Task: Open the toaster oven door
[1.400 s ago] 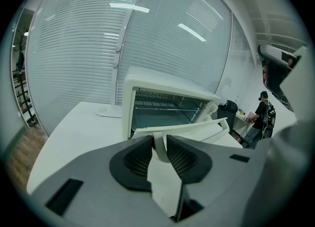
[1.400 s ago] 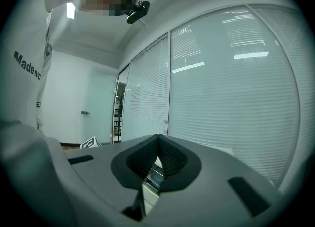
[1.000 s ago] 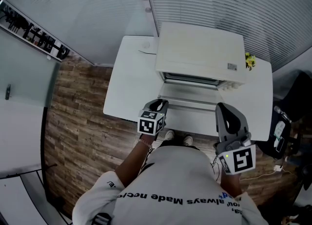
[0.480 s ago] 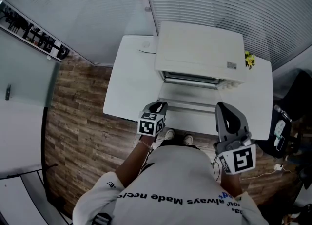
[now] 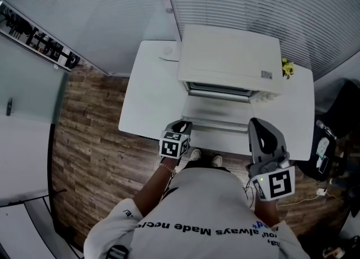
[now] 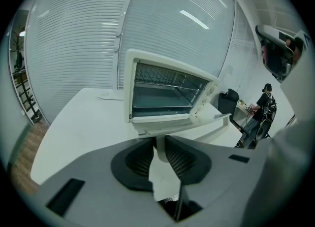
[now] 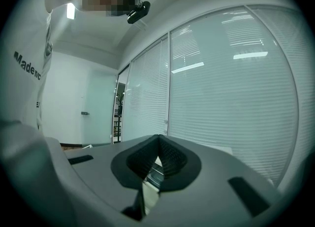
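Left fingers: your left gripper has its fingers closed on a narrow white piece. I read that piece as the left end of the door handle, and it fills the slim gap between them.
Right fingers: your right gripper has its fingers pressed together at the tips with nothing between them. It points up toward the blinds, away from the work.
Door: the toaster oven door lies folded down, near level. It reaches from the oven toward 6 o'clock, with its handle edge nearest you.
Toaster oven: the toaster oven sits at 12 o'clock on the white counter. Its cavity and rack are exposed in the left gripper view.
Grippers from above: the left gripper is at 7 o'clock of the door, on its near left corner. The right gripper is at 5 o'clock, just beside the near right corner, and I cannot tell whether it touches.
Progress: the door looks fully open, so what remains is probably letting go.
Risk, pull: drawing back or down while clamped could drag the oven toward the counter's near edge or strain the hinge.
Risk, release: if the door is sprung, freeing it at the handle's end may let it swing up.
Risk, right side: the idle right gripper sits close to the door, so a drift toward 11 o'clock would knock it.
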A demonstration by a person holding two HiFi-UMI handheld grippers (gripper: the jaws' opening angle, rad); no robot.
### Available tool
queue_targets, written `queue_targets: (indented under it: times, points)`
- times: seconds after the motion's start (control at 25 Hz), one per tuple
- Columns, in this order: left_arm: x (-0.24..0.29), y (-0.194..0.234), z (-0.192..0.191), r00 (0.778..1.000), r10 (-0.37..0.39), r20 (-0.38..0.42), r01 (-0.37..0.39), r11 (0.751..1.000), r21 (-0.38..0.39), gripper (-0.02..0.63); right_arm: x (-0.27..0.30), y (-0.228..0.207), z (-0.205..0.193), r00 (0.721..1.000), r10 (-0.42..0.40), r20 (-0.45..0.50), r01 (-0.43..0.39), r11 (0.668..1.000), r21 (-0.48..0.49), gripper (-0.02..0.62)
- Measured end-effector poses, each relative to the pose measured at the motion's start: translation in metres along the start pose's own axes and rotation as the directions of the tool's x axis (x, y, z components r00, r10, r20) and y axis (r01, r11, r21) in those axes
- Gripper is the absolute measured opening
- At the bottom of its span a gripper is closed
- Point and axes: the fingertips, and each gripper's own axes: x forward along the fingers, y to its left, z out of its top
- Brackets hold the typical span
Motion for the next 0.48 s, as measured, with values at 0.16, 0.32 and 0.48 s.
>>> queue_targets:
  times: [0.16, 0.32, 0.48]
  points:
    - [0.001, 0.0, -0.005, 1.0, 0.002, -0.011, -0.002, 1.0, 0.002, 0.092, 0.0, -0.002, -0.001, 1.0, -0.005, 0.0, 0.005, 1.0, 0.002, 0.008]
    - [0.002, 0.0, -0.012, 1.0, 0.003, -0.02, -0.003, 1.0, -0.005, 0.092, -0.001, -0.001, -0.002, 1.0, -0.004, -0.003, 0.004, 1.0, 0.003, 0.008]
    - [0.003, 0.001, -0.018, 1.0, 0.002, -0.031, -0.002, 1.0, -0.012, 0.092, 0.001, 0.0, -0.003, 1.0, -0.002, -0.003, 0.002, 1.0, 0.005, 0.008]
